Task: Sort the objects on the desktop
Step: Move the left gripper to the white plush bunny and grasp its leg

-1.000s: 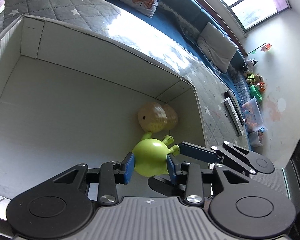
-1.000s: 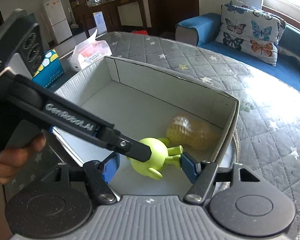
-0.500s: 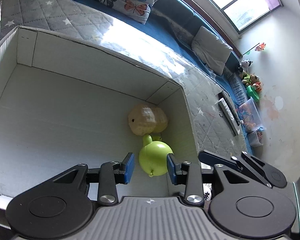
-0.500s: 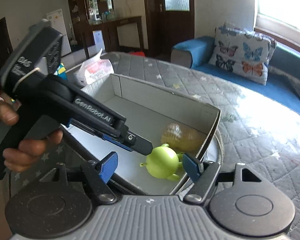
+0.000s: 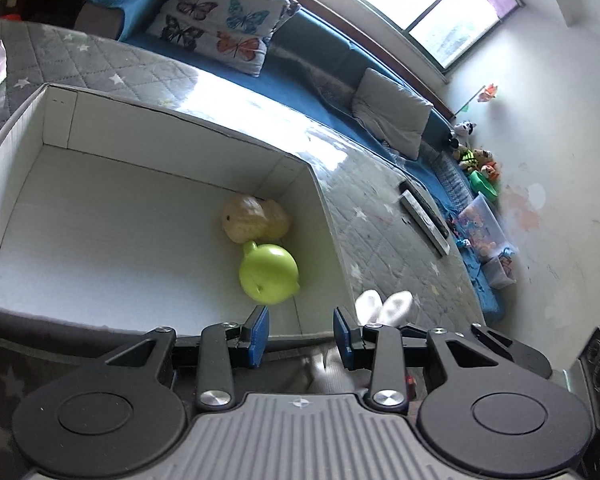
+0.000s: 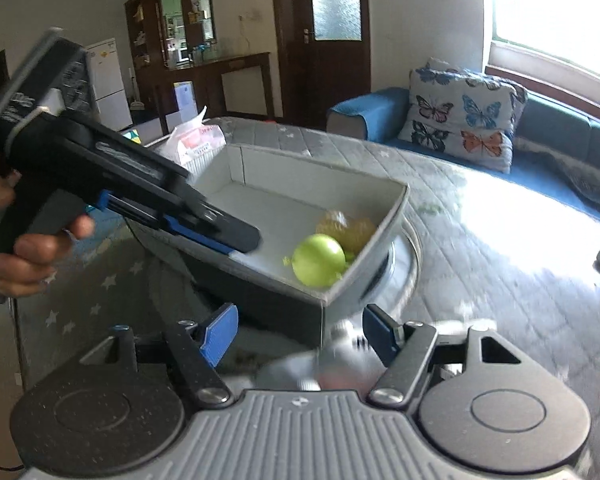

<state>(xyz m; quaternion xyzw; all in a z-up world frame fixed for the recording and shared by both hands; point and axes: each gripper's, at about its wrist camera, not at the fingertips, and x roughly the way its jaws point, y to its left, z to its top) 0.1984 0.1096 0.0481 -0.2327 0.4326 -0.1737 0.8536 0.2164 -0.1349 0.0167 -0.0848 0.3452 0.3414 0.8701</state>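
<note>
A living room with a blue sofa [image 6: 560,148] under a bright window holds a table covered in a grey quilted, star-printed cloth [image 5: 384,240]. On it stands a white open-topped cardboard box [image 5: 112,220]. The green round toy [image 5: 268,274] lies on the box floor near the right-hand corner, touching the pale yellow bumpy toy [image 5: 254,220] behind it; most of the floor to their left is bare.

The left gripper [image 5: 300,330] hangs above the near rim with its blue pads spread wide and nothing between them, the green toy just beyond its tips. The right gripper [image 6: 300,334] is also spread wide and unloaded, low outside the box's near corner.

Only the left wrist view shows a white fluffy thing [image 5: 384,304] just outside the right wall and a remote control [image 5: 424,216] farther along the cloth. Only the right wrist view shows the hand [image 6: 28,256] on the left tool's handle, a tissue packet [image 6: 198,144] past the far wall, and a butterfly cushion [image 6: 460,116].
</note>
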